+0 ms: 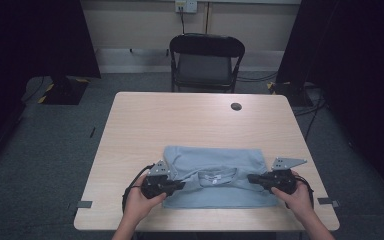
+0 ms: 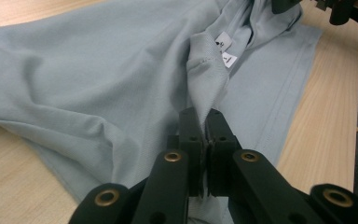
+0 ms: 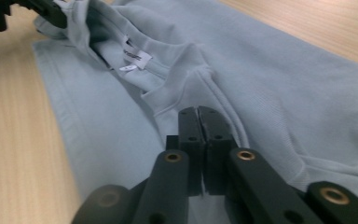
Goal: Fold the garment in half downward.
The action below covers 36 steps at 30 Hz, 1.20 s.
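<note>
At the near edge of the pale wooden bench (image 1: 130, 125), the left hand-held gripper (image 1: 177, 185) and the right hand-held gripper (image 1: 252, 178) are each seen clamped on the collar of a light blue T-shirt (image 1: 215, 165), which is spread flat there. A round cable hole (image 1: 236, 106) is set near the far edge. Beyond, a black folding chair (image 1: 206, 62) stands on grey carpet (image 1: 55, 150), flanked by black curtains (image 1: 30, 35).

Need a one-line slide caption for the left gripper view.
Left gripper shut on the collar of a light blue T-shirt.
</note>
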Motion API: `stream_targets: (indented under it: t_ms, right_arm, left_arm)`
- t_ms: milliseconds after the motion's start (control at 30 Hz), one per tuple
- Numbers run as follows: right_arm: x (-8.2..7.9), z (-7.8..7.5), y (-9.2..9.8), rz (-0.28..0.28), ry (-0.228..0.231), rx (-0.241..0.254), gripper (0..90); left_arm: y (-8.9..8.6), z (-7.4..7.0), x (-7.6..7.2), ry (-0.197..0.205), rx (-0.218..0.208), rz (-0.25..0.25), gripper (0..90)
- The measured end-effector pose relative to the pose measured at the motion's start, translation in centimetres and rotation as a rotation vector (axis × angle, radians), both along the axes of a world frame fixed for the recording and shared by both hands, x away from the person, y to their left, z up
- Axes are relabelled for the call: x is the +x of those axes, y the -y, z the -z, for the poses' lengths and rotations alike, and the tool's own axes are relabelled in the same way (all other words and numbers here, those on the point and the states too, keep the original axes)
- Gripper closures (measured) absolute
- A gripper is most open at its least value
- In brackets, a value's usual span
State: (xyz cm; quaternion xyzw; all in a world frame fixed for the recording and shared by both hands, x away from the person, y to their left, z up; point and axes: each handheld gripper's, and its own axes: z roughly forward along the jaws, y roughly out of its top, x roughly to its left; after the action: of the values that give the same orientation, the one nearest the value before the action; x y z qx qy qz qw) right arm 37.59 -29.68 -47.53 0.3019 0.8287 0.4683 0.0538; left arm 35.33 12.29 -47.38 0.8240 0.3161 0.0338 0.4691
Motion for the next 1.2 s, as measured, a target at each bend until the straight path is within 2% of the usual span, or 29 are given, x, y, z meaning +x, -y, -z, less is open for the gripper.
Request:
stream_targets:
  t_ms: [133,300,333,367,400,433,567,667,733,833,1033,1133,1200]
  right_arm:
    - [-0.2,-0.3,0.4,-0.003,0.001,0.006,90.0]
    - [-0.3,-0.7,0.9,-0.001,0.004,0.034,90.0]
    - [-0.3,-0.7,0.9,0.002,0.006,0.038,88.3]
    - [-0.3,-0.7,0.9,0.013,0.013,0.04,80.5]
    - [-0.2,-0.7,0.9,0.022,0.021,0.042,76.6]
    - [-0.1,-0.6,1.0,0.026,0.021,0.047,77.1]
    - [0.1,-0.5,0.9,0.032,0.014,0.043,75.5]
    - [0.4,-0.4,0.8,0.047,0.02,0.029,70.8]
    - [0.5,-0.4,0.8,0.042,0.015,0.037,73.0]
    - [0.7,-0.4,0.5,0.035,0.015,0.003,69.5]
    - [1.0,-0.5,1.2,0.066,0.018,0.027,68.3]
    - [0.9,-0.5,1.4,0.082,0.02,-0.003,66.6]
    - [0.8,-0.5,1.4,0.075,0.009,0.006,67.8]
  left_arm:
    - [-0.3,-0.4,-0.1,0.004,-0.006,-0.001,87.5]
    - [-0.3,-0.4,0.0,-0.001,0.006,0.003,87.6]
    - [-0.3,-0.4,0.1,-0.001,0.008,0.001,87.5]
    - [-0.3,-0.3,0.1,-0.003,0.002,-0.001,87.6]
    - [-0.4,-0.3,0.1,-0.006,0.002,-0.002,87.5]
    - [-0.4,-0.3,0.2,-0.008,0.002,-0.004,87.5]
    - [-0.5,-0.3,0.2,-0.01,0.003,-0.007,87.4]
    - [-0.5,-0.2,0.3,-0.012,0.005,-0.008,87.5]
    - [-0.5,-0.2,0.3,-0.015,0.004,-0.007,87.4]
    - [-0.4,-0.1,0.3,-0.017,0.009,-0.004,87.4]
    - [-0.5,-0.2,0.4,-0.017,0.006,-0.006,87.4]
    - [-0.4,-0.2,0.4,-0.016,0.007,-0.001,87.4]
    - [-0.3,-0.2,0.4,-0.018,0.006,-0.002,87.4]
